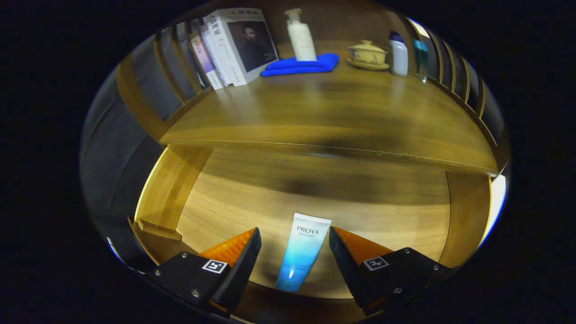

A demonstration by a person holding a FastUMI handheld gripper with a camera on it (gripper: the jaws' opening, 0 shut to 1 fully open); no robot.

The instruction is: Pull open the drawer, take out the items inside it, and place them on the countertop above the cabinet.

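Note:
The wooden drawer [234,211] is pulled out below the countertop [324,112]. A white-to-blue tube [300,252] lies flat on the drawer's floor, its crimped end pointing away from me. My gripper [294,238] is open above the drawer. The tube lies between the two fingers, with a gap on each side, so neither finger touches it.
On the countertop's far side stand several books [234,45], a white pump bottle [300,36] on a folded blue cloth [301,65], a lidded yellow cup on a saucer [368,54] and a small white bottle [398,54]. Slatted rails [450,63] fence the counter's sides.

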